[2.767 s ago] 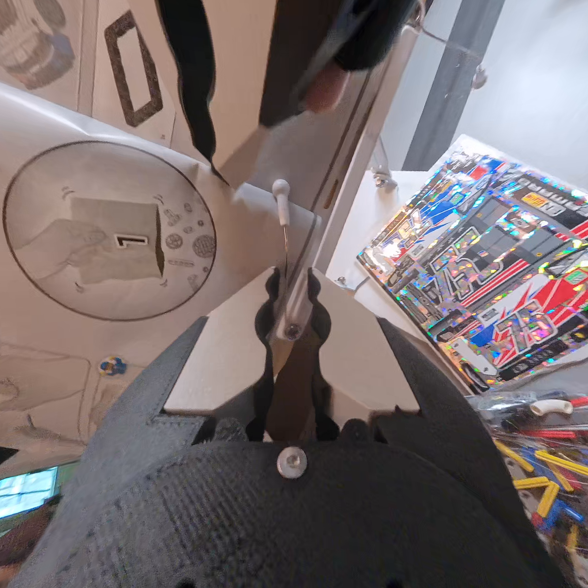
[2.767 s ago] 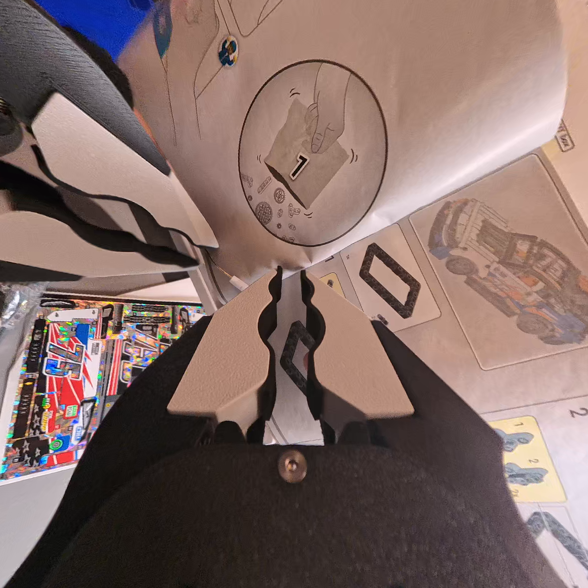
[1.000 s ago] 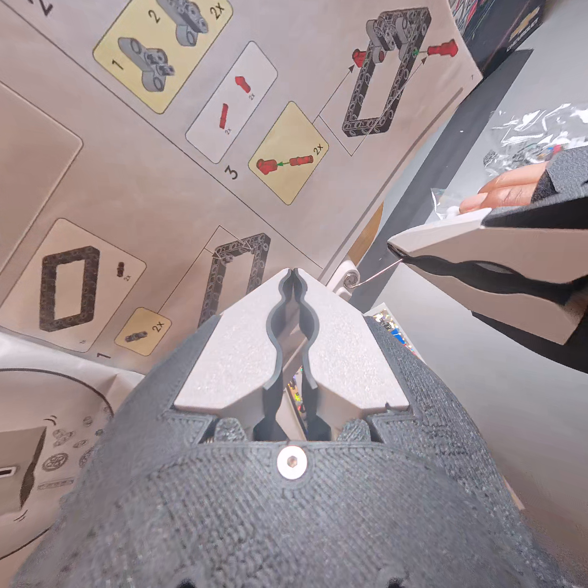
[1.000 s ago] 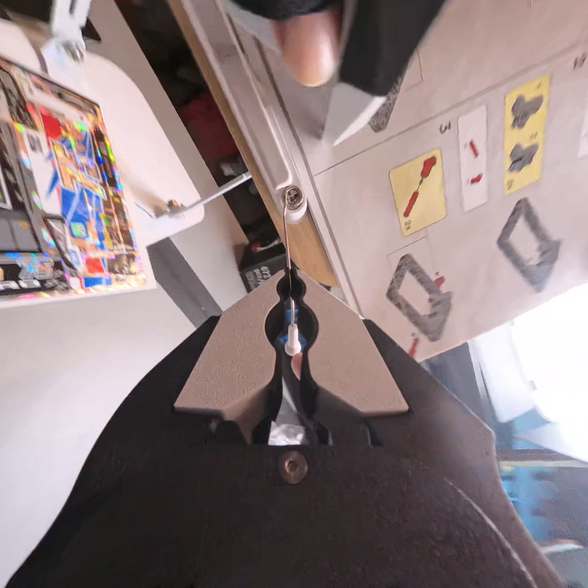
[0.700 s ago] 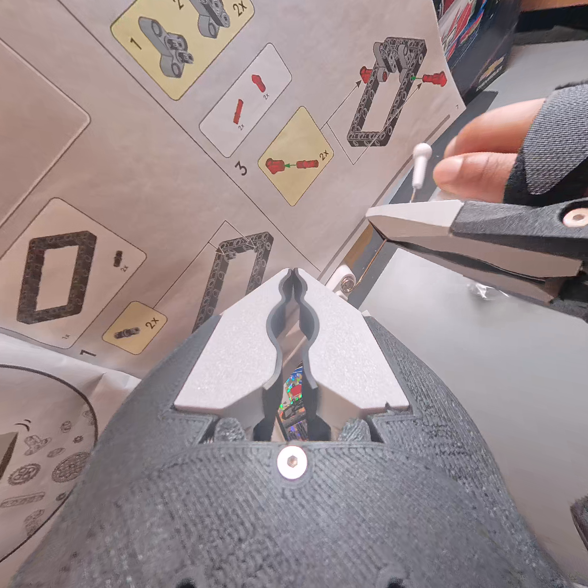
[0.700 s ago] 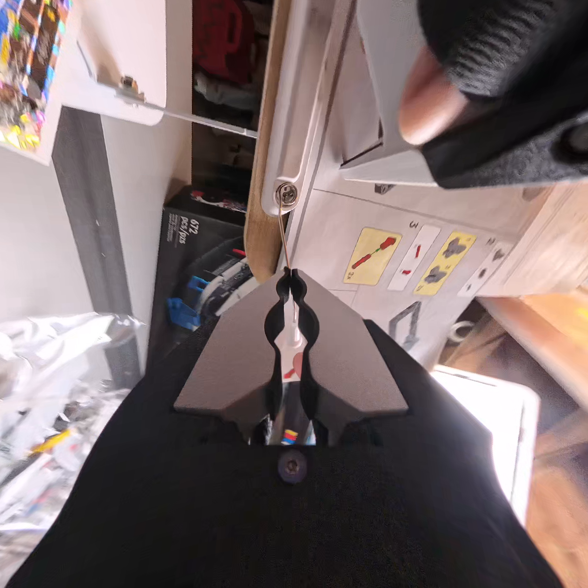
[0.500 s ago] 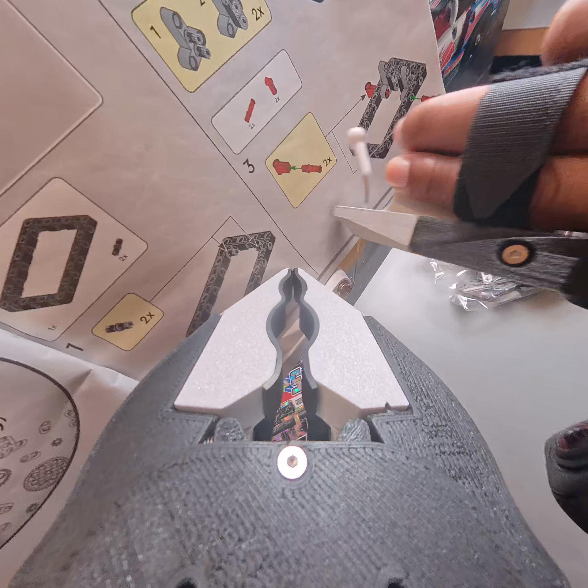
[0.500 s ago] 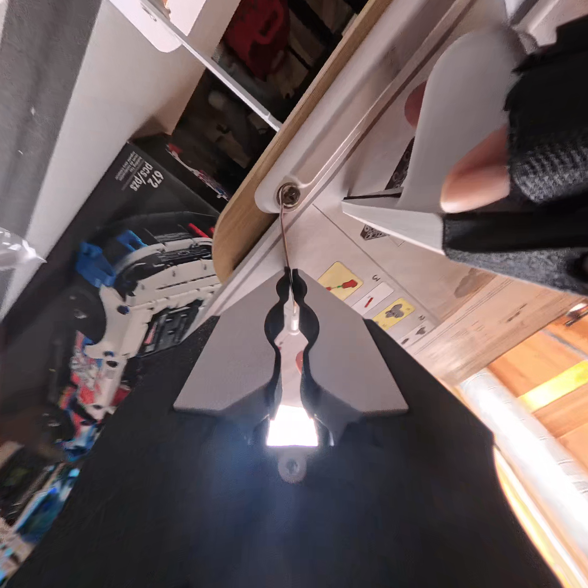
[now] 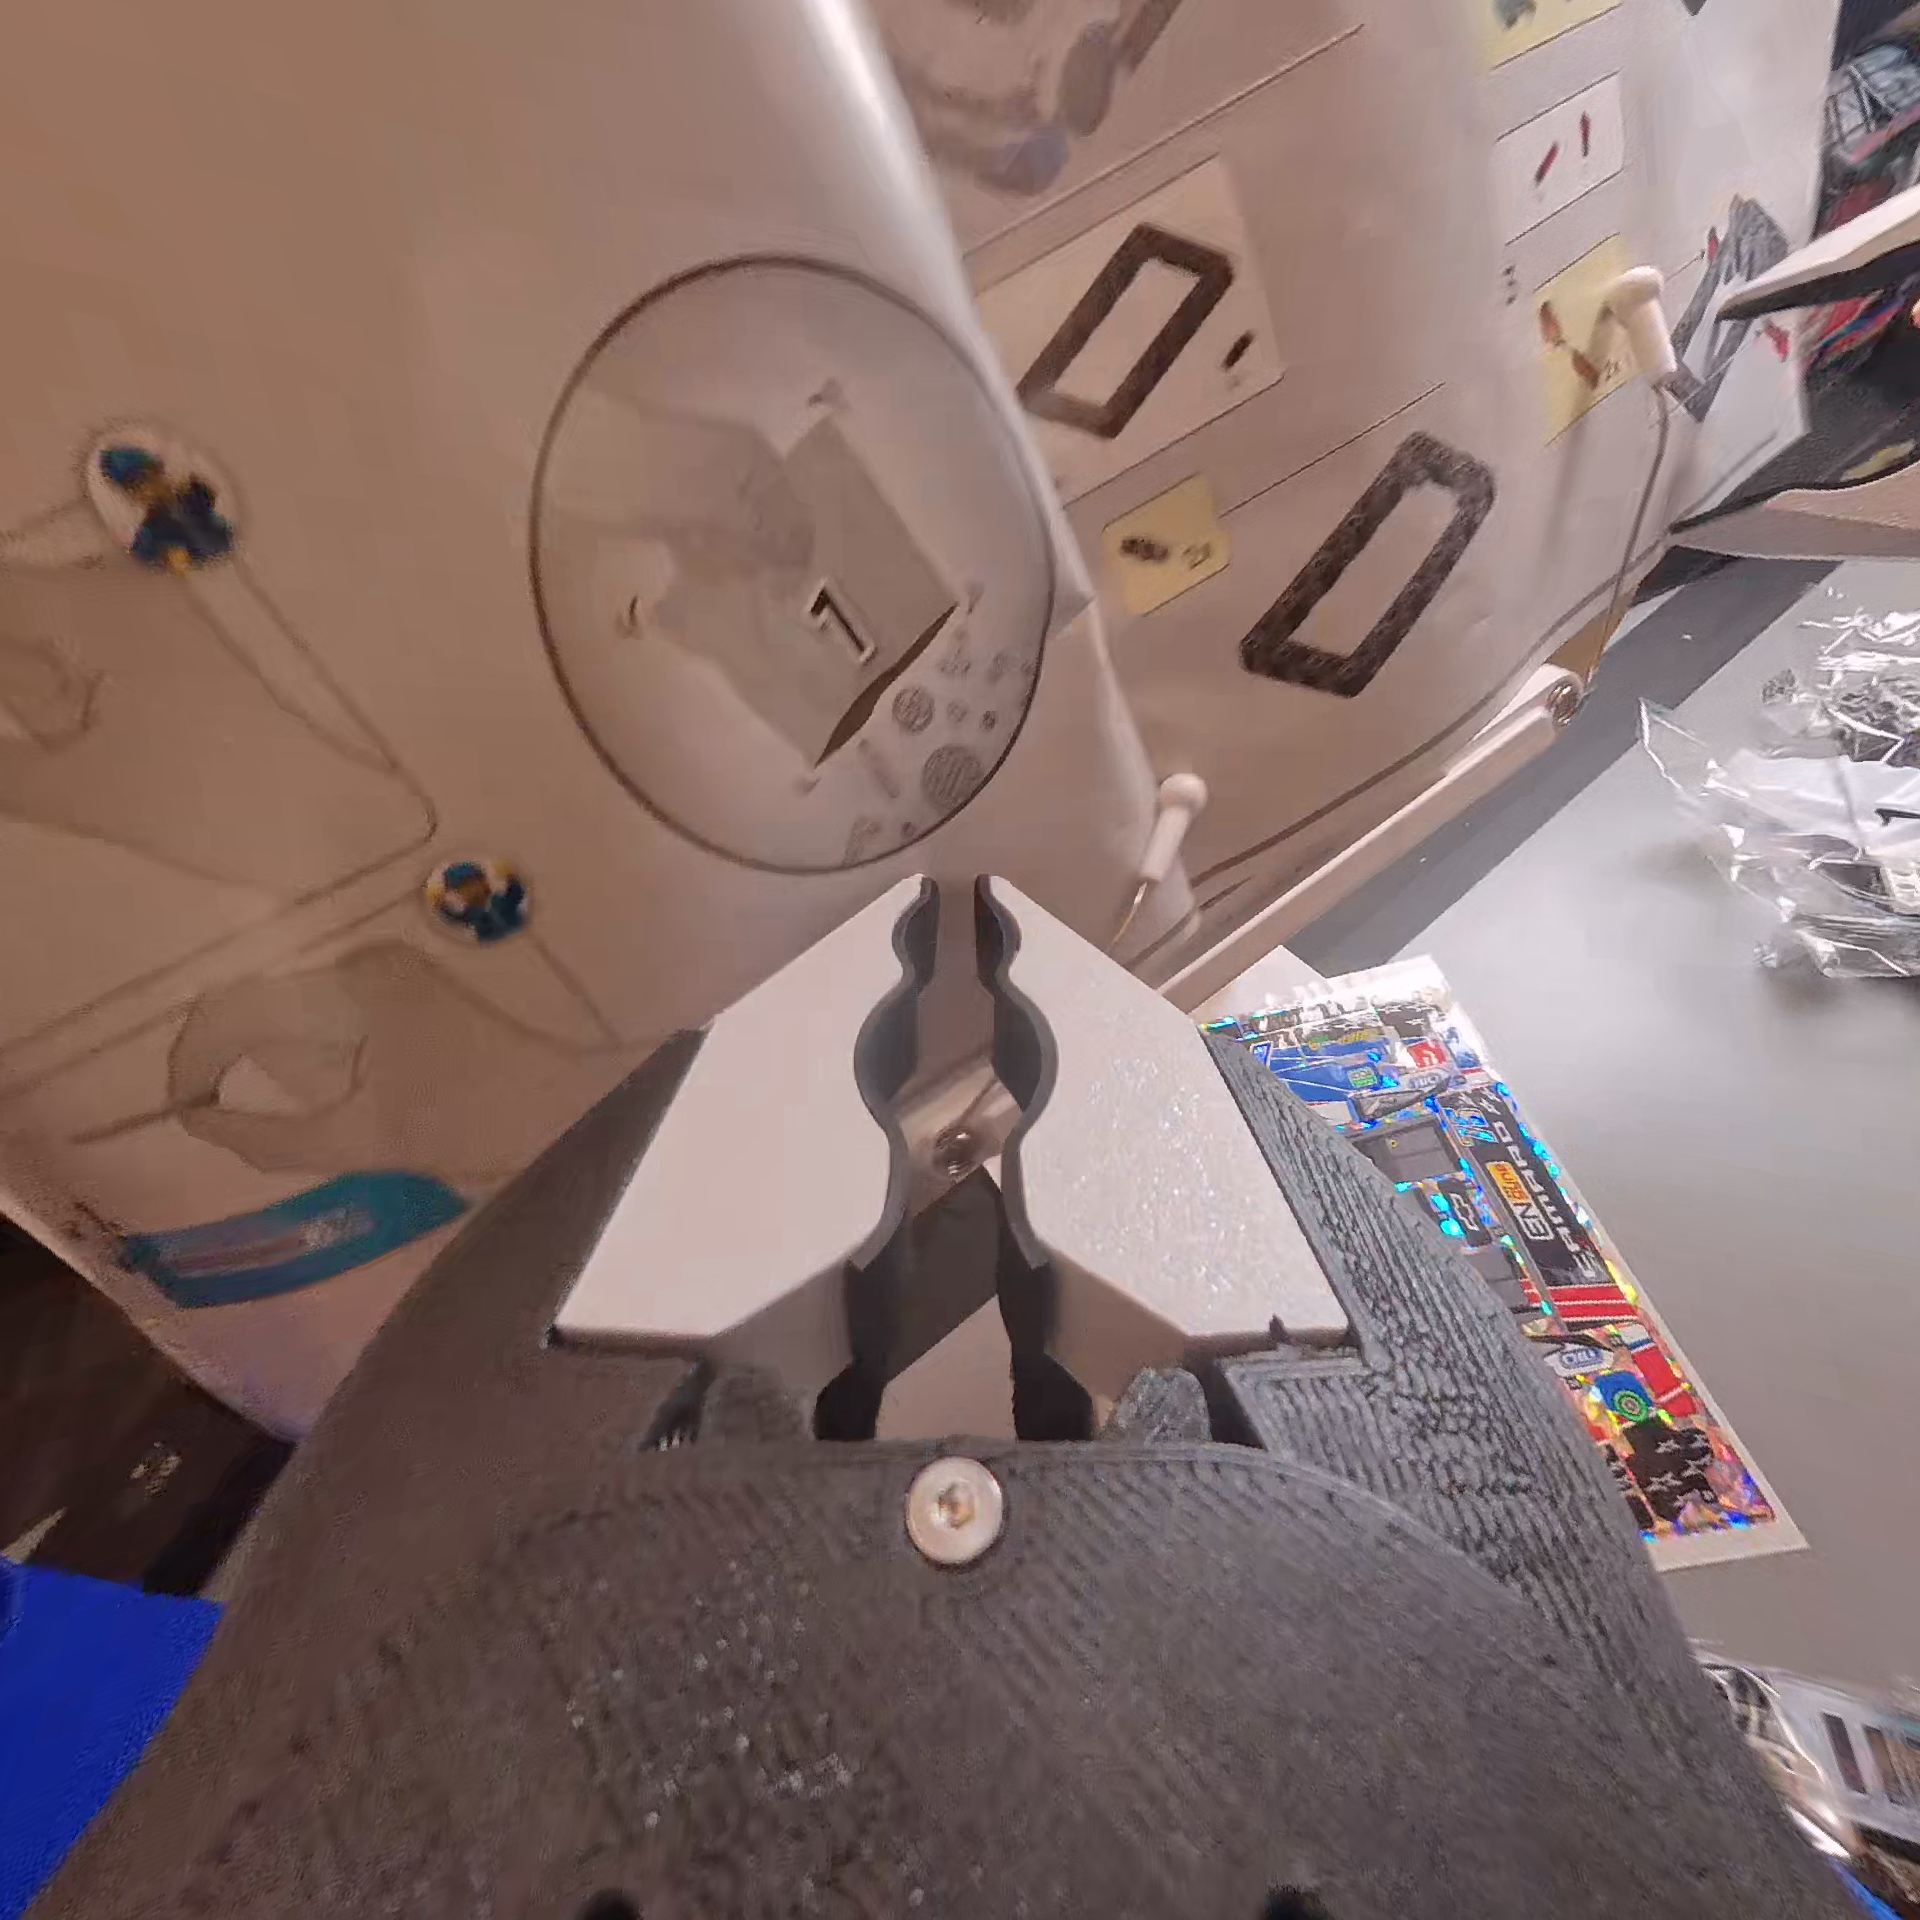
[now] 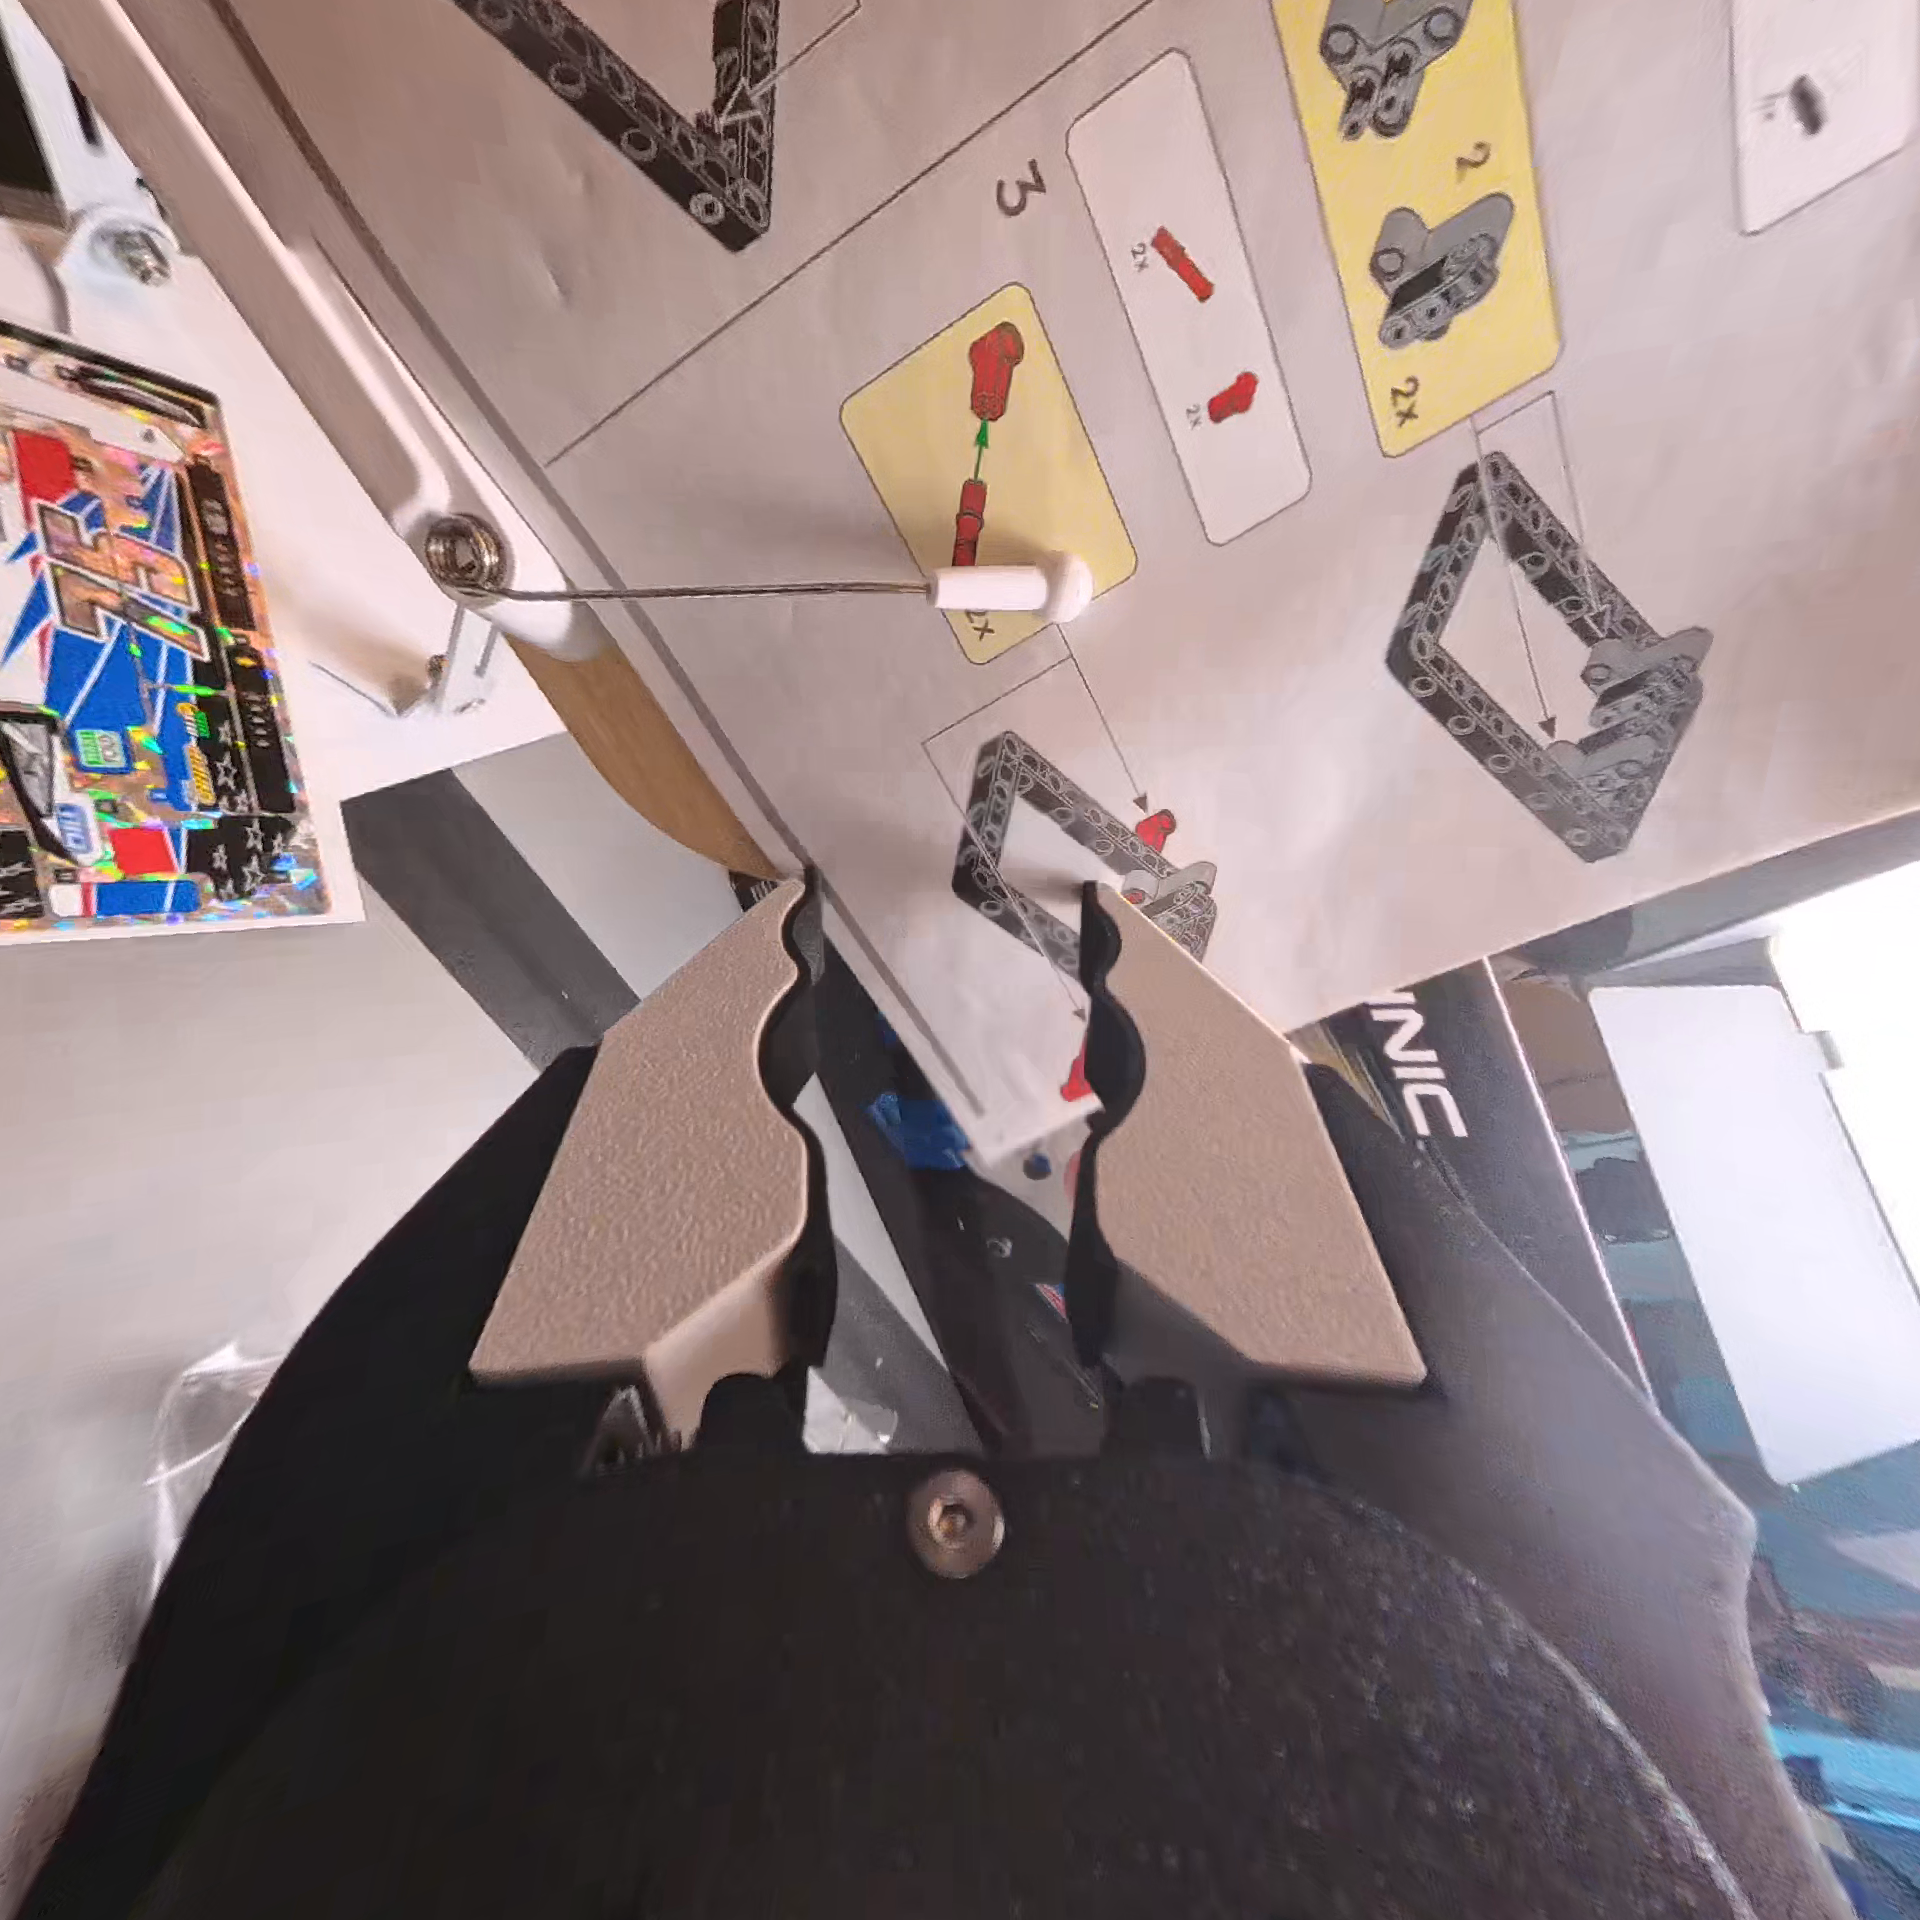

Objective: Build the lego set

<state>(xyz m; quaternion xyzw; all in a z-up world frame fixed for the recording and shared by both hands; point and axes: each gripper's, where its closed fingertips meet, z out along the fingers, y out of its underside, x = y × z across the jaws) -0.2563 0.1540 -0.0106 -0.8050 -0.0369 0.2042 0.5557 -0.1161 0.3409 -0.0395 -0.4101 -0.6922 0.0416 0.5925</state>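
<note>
The open instruction booklet [image 9: 727, 416] stands on a wooden book stand and also fills the right wrist view [image 10: 1351, 675]. A wire page-holder with a white tip [image 10: 1013, 590] lies across the right page; it also shows in the left wrist view [image 9: 1642, 317]. A second white-tipped holder [image 9: 1172, 816] rests on the left page. My right gripper [image 10: 945, 894] is open and empty, just below the page's lower edge. My left gripper [image 9: 951, 894] is empty in front of the left page, its jaws a narrow gap apart. The right gripper's fingers [image 9: 1829, 270] show at the far right.
A shiny sticker sheet [image 9: 1507, 1247] lies flat on the grey table [image 9: 1558, 883] under the stand; it also shows in the right wrist view [image 10: 135, 675]. Clear plastic bags of pieces [image 9: 1818, 810] lie at the right. A black set box [image 10: 1455, 1122] stands behind the stand. Left tips to right tips: about 25 centimetres.
My right gripper has opened and let go of the wire page-holder, which now lies over the page. My left gripper has swung toward the left page and its jaws have parted slightly.
</note>
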